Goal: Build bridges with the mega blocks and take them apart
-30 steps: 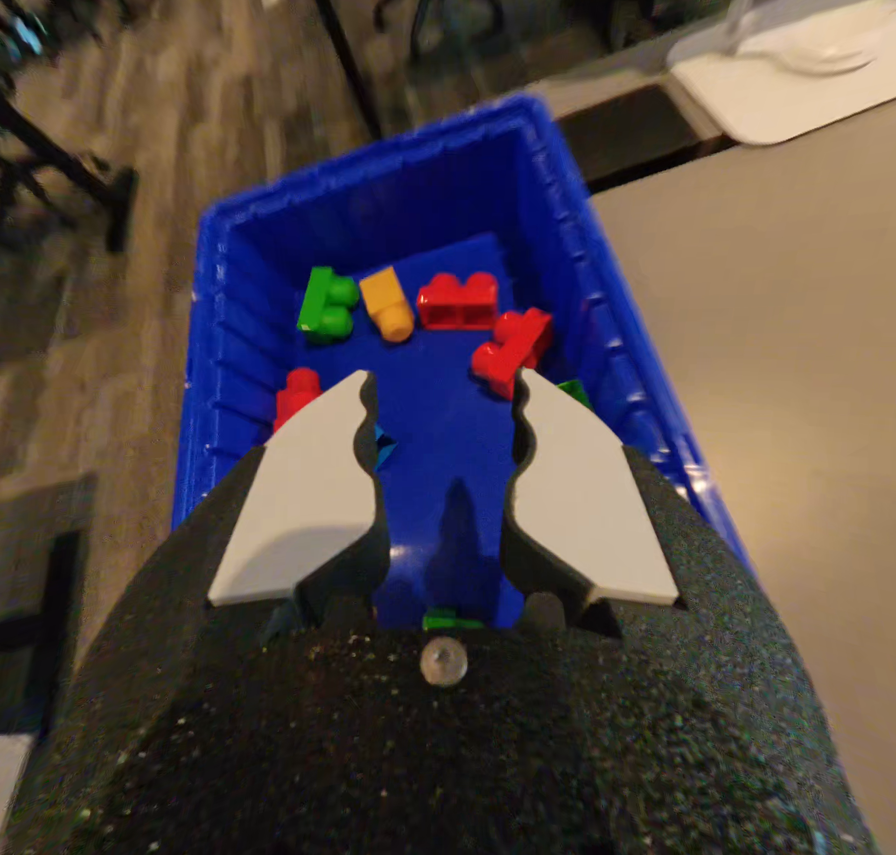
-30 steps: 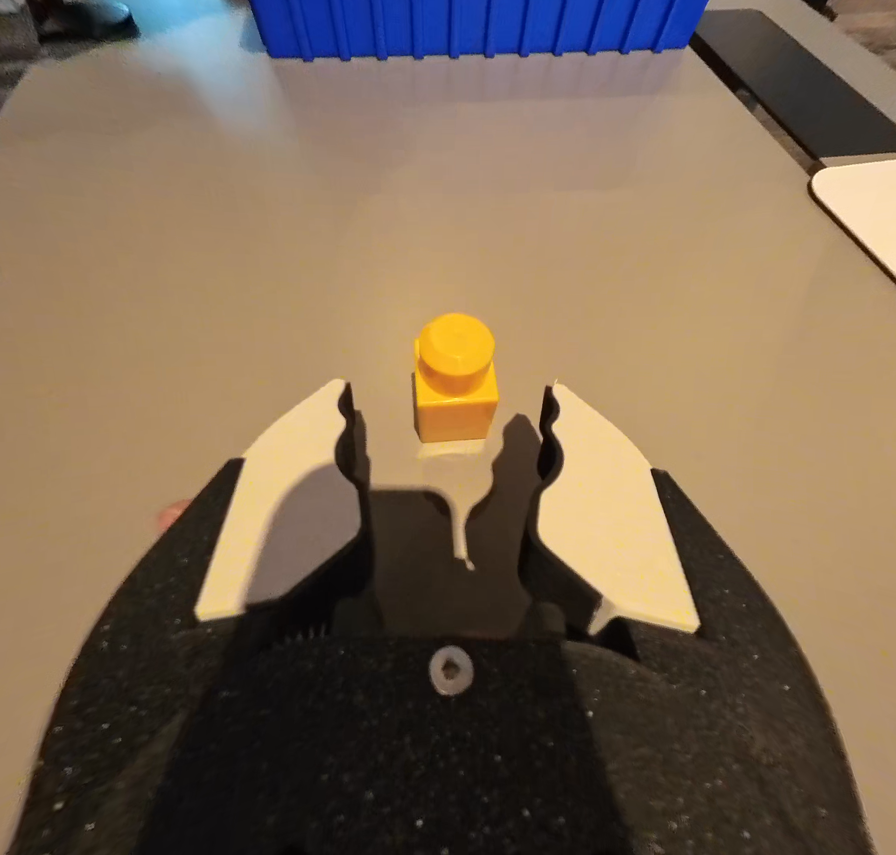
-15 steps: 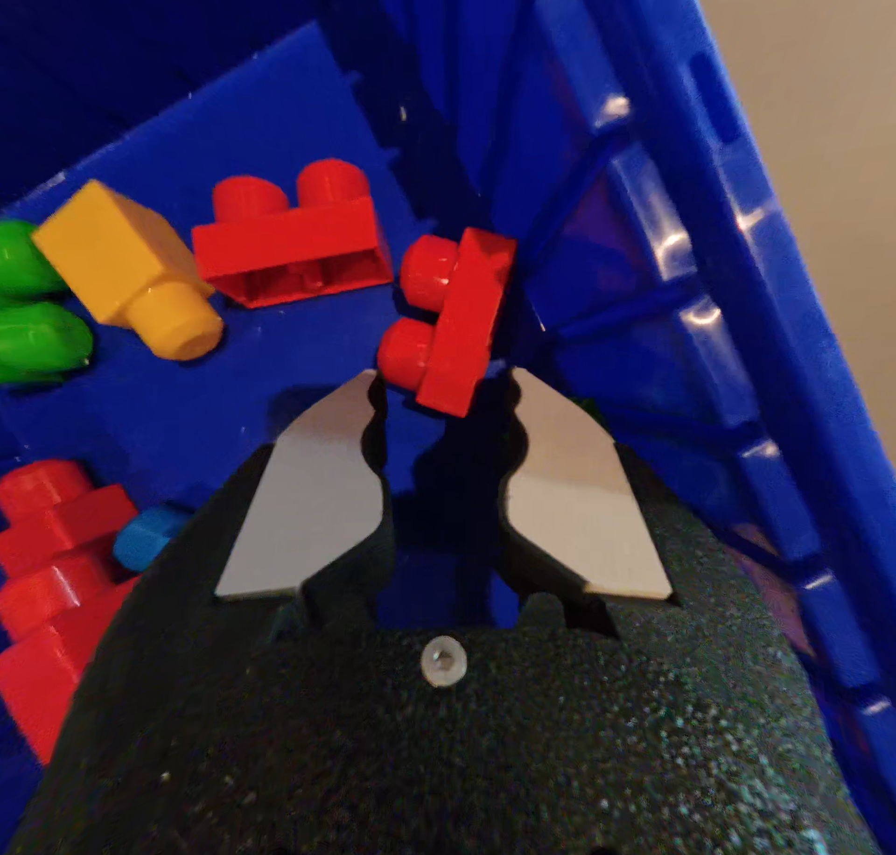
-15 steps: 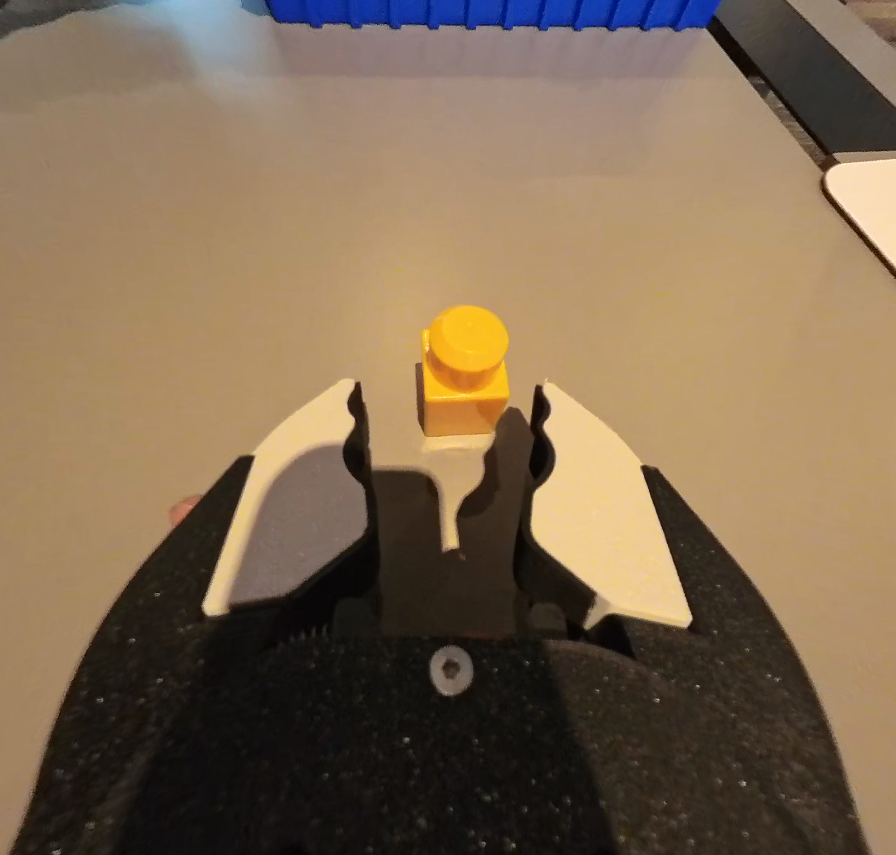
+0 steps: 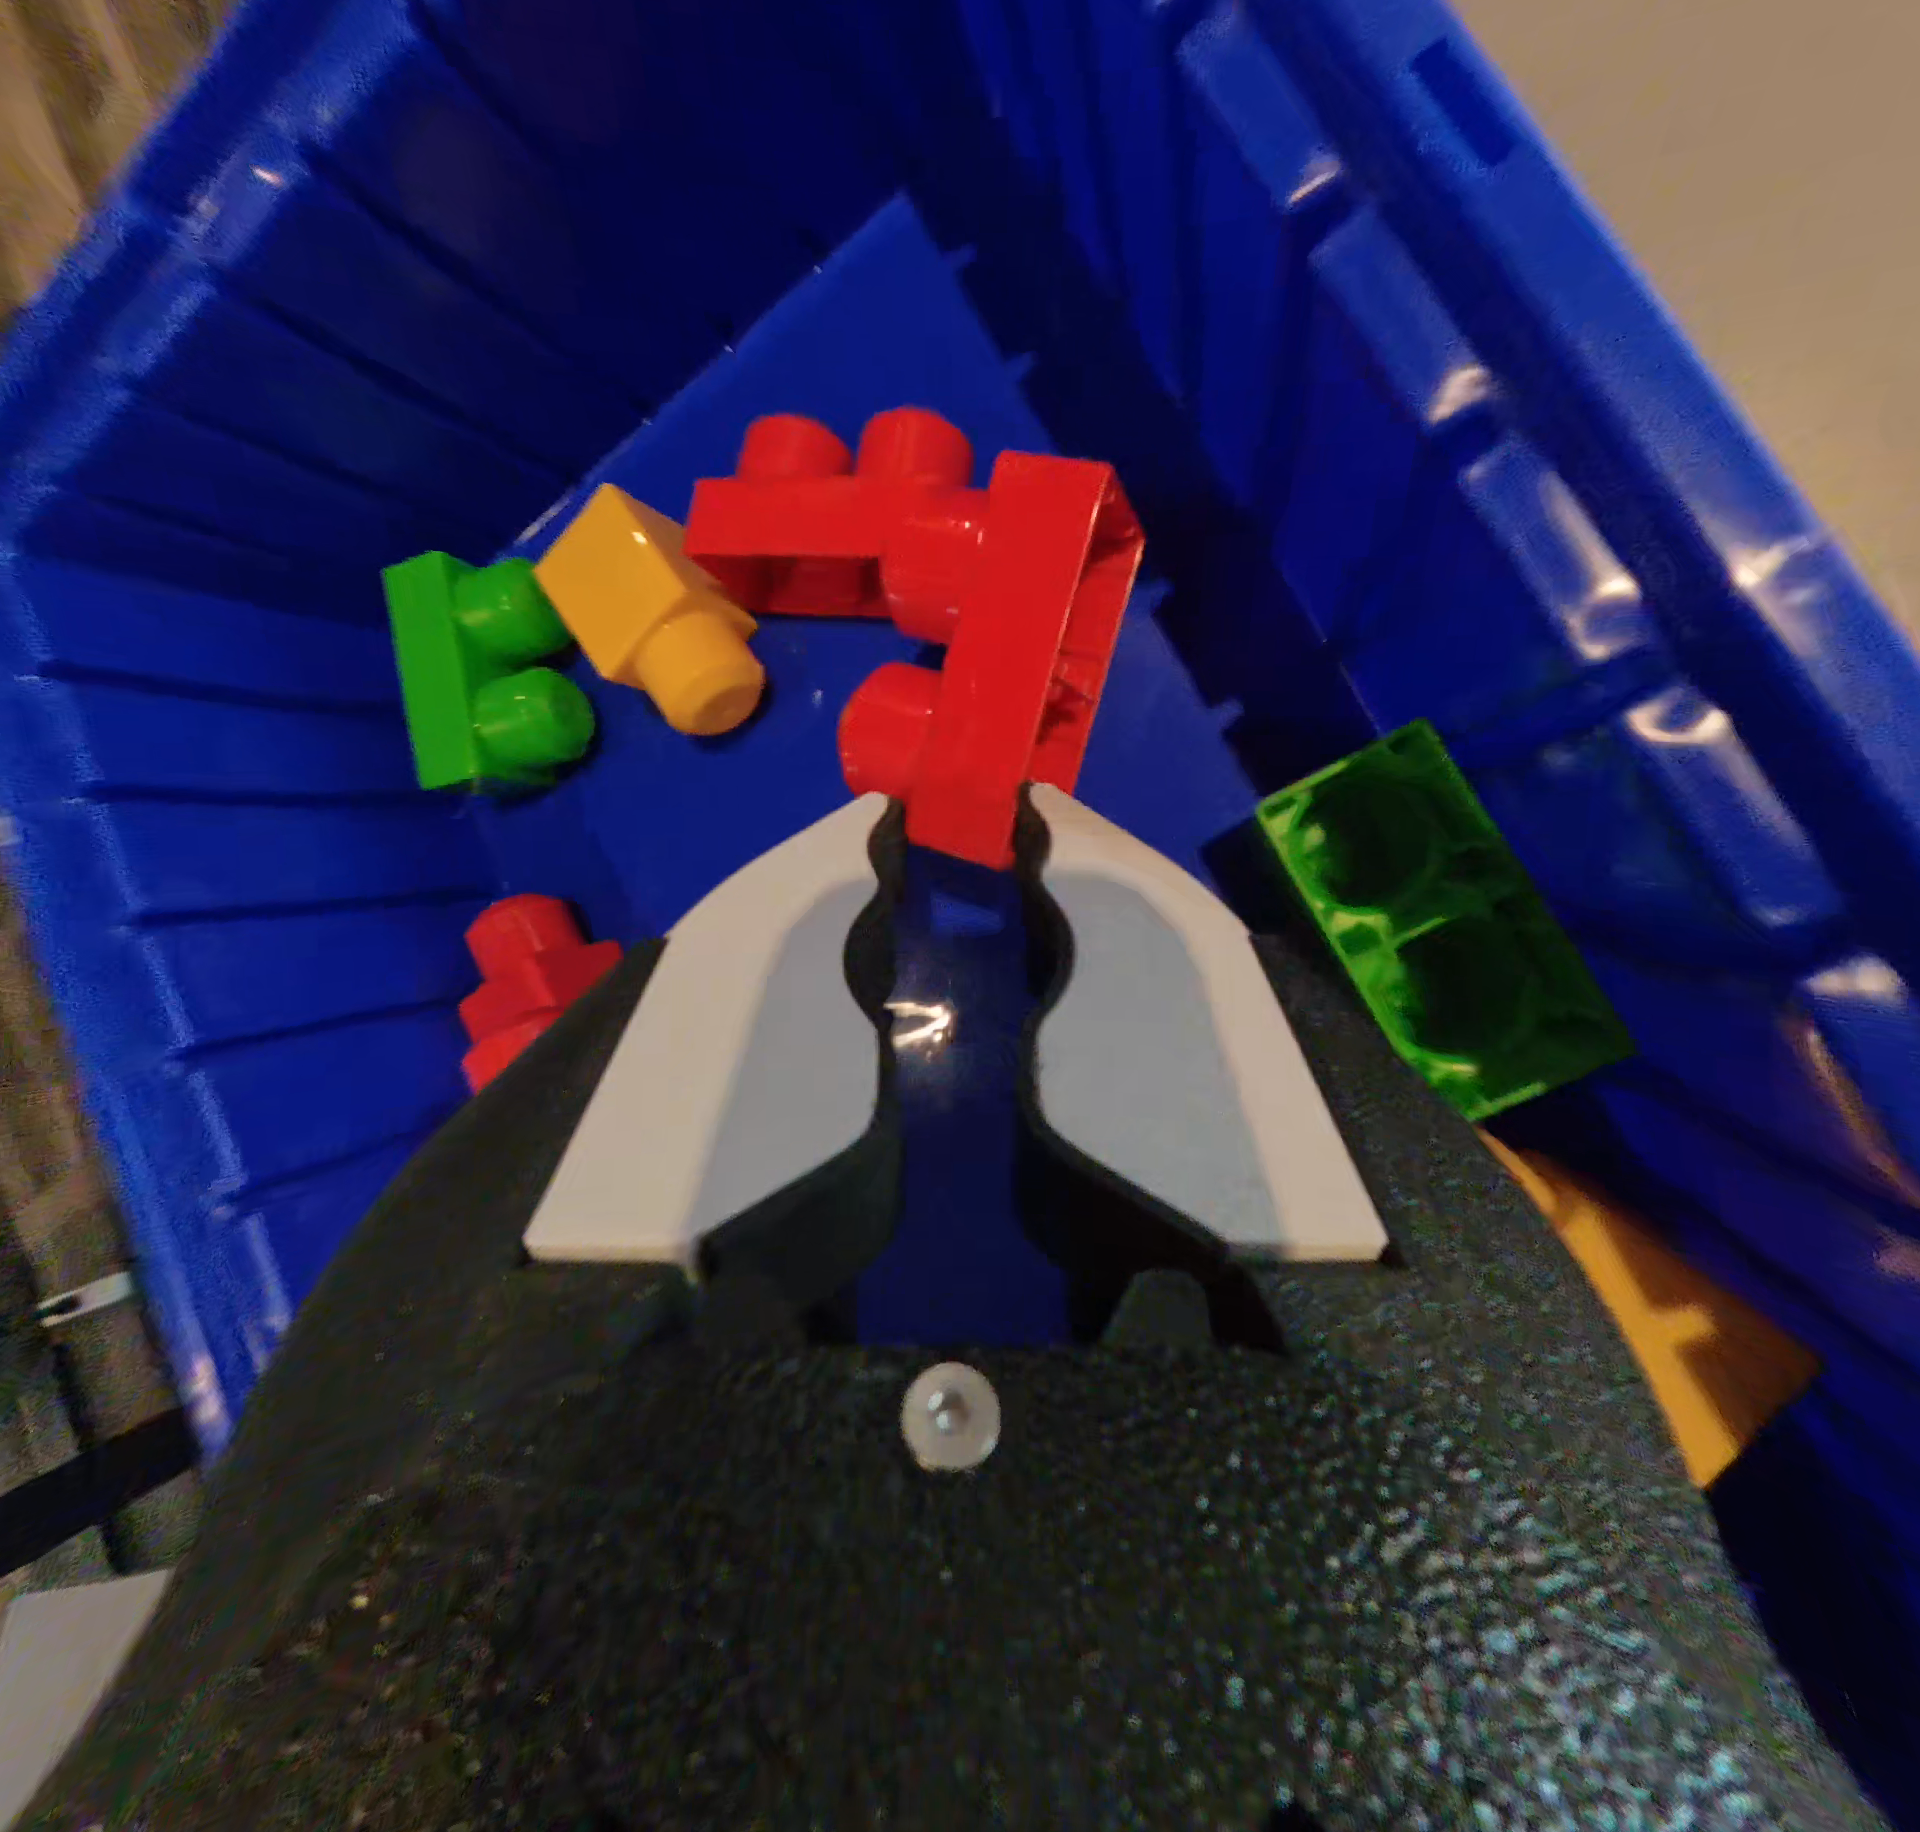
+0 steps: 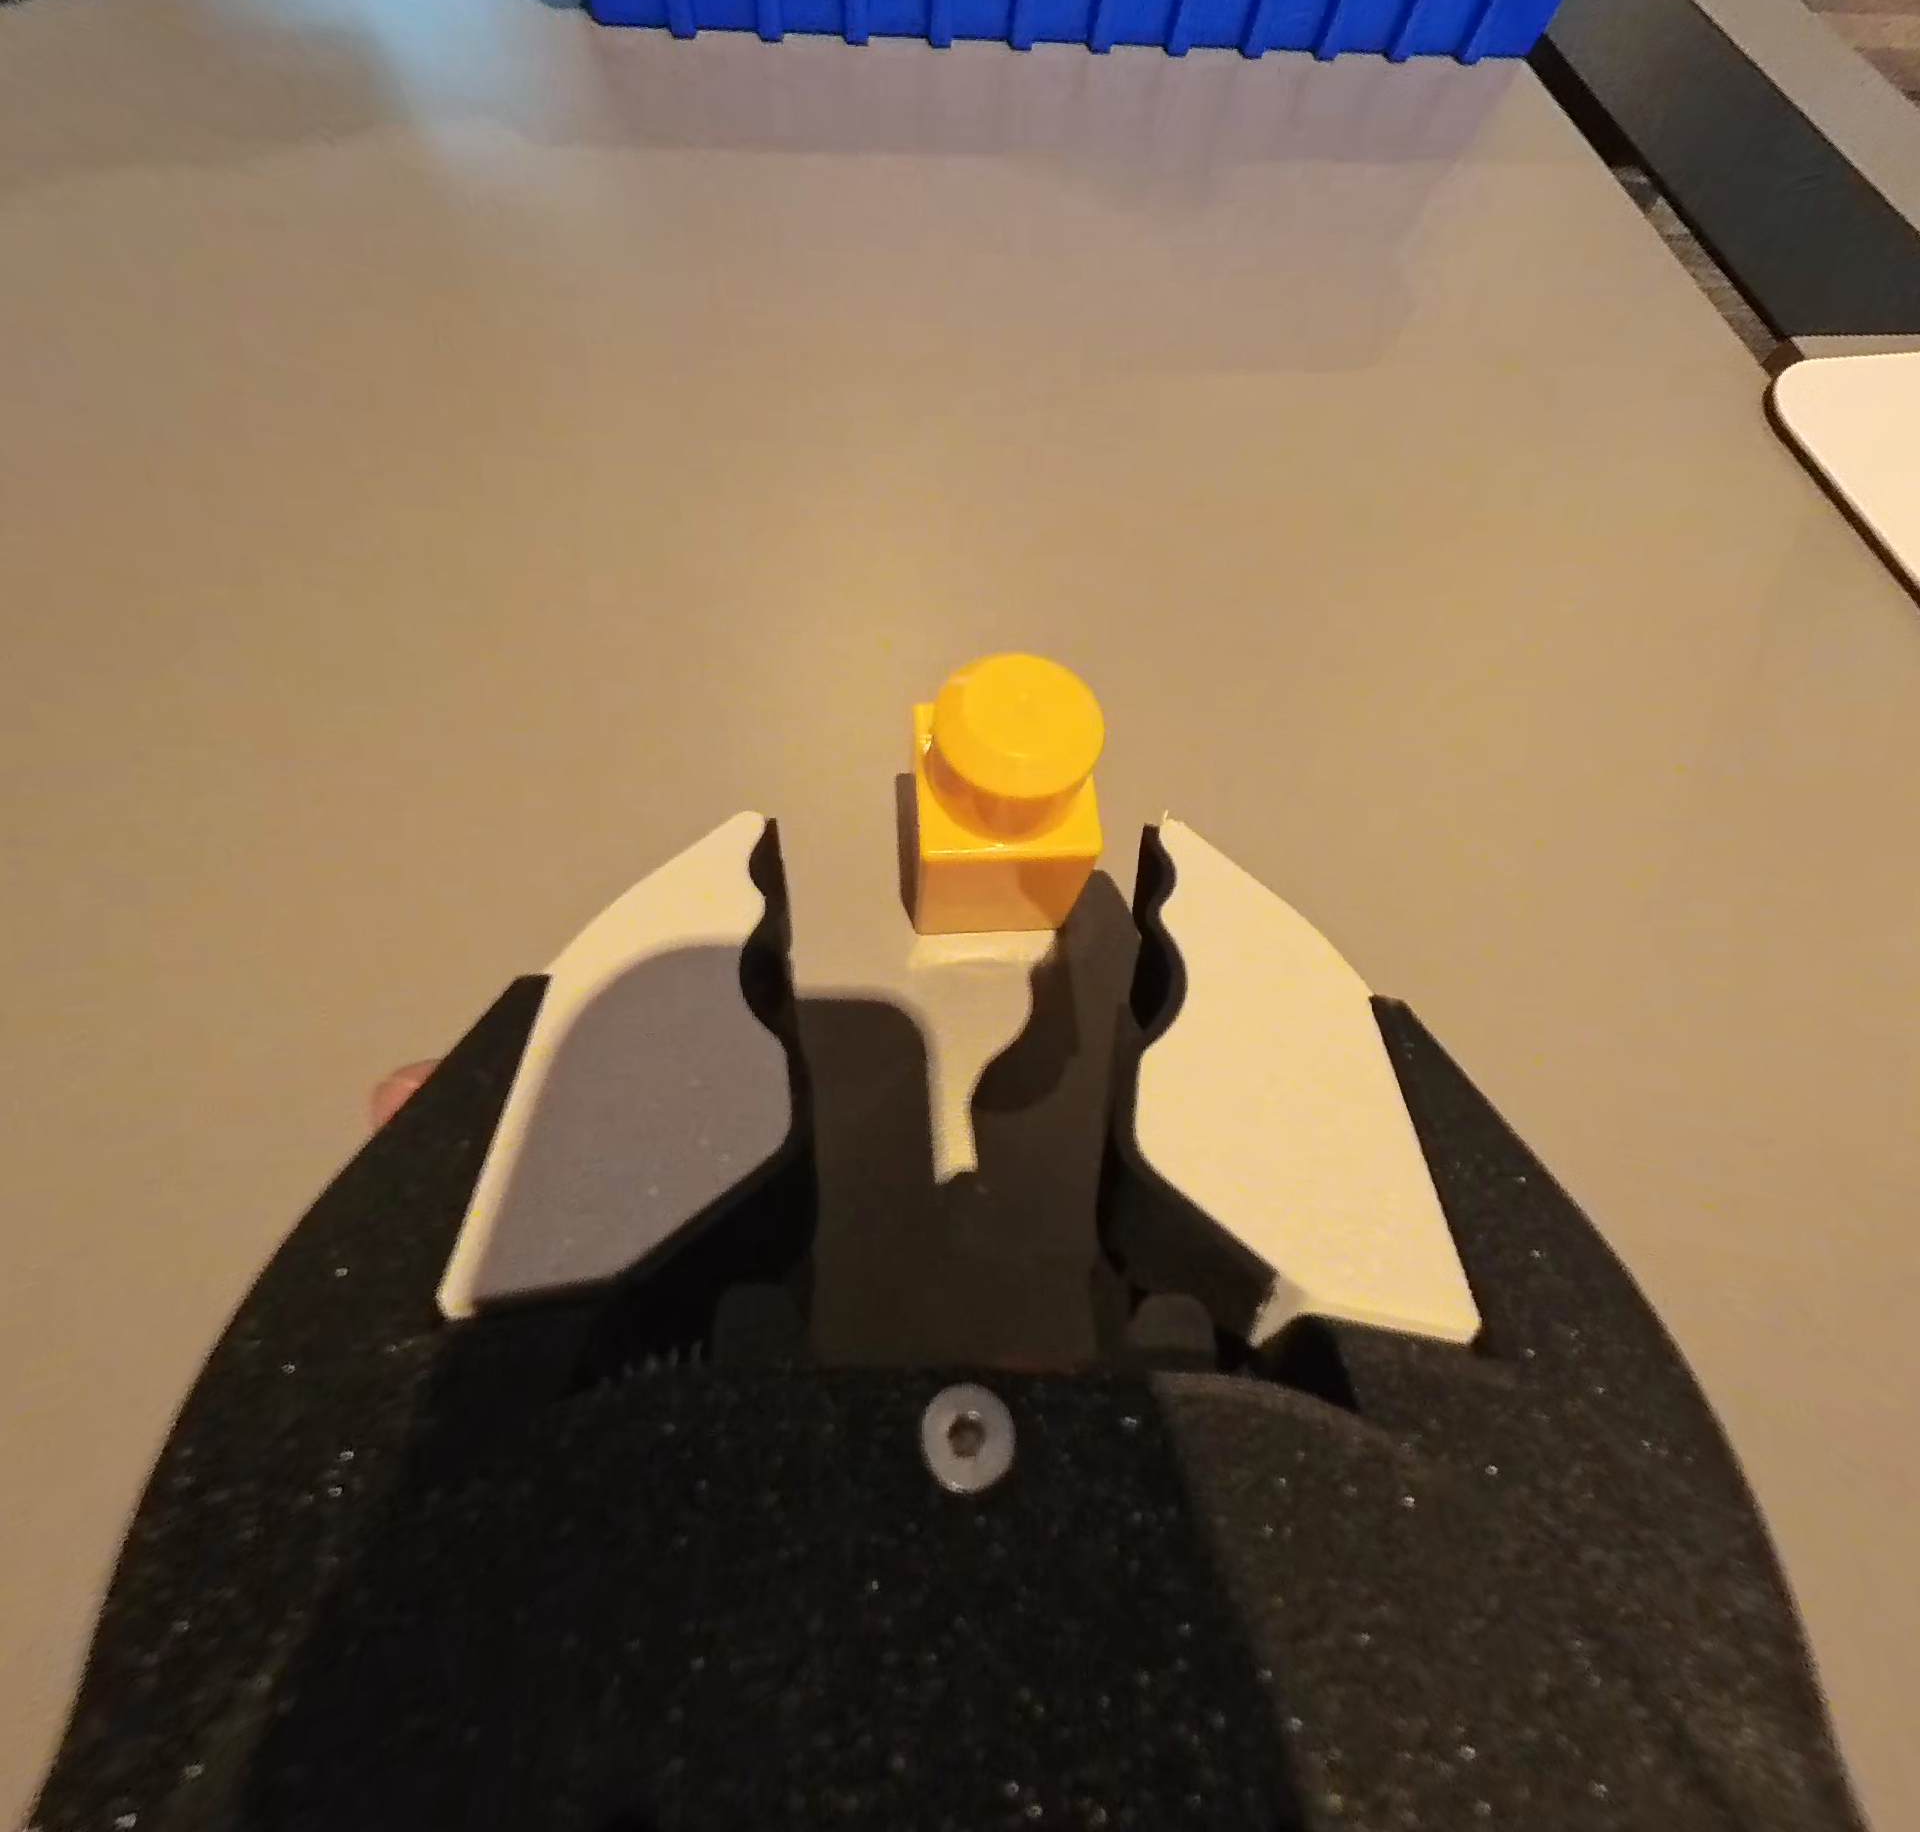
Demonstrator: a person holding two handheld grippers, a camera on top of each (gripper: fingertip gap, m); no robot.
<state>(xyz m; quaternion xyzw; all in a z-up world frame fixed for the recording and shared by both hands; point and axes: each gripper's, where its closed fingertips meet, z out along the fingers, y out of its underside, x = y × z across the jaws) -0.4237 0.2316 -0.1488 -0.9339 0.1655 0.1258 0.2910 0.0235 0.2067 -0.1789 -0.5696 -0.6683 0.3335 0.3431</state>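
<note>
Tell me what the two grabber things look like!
Both look alike. The left gripper and the right gripper each have a rounded black body with a speckled, grainy surface and one silver screw in the middle. Each has two pale grey fingers with wavy black pads inside. No cables show.

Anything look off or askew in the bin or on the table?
Mostly normal. The red two-stud block is pinched by one end only in the left claw, hanging tilted. Bin blocks lie tumbled. The yellow block stands upright on the table.
</note>
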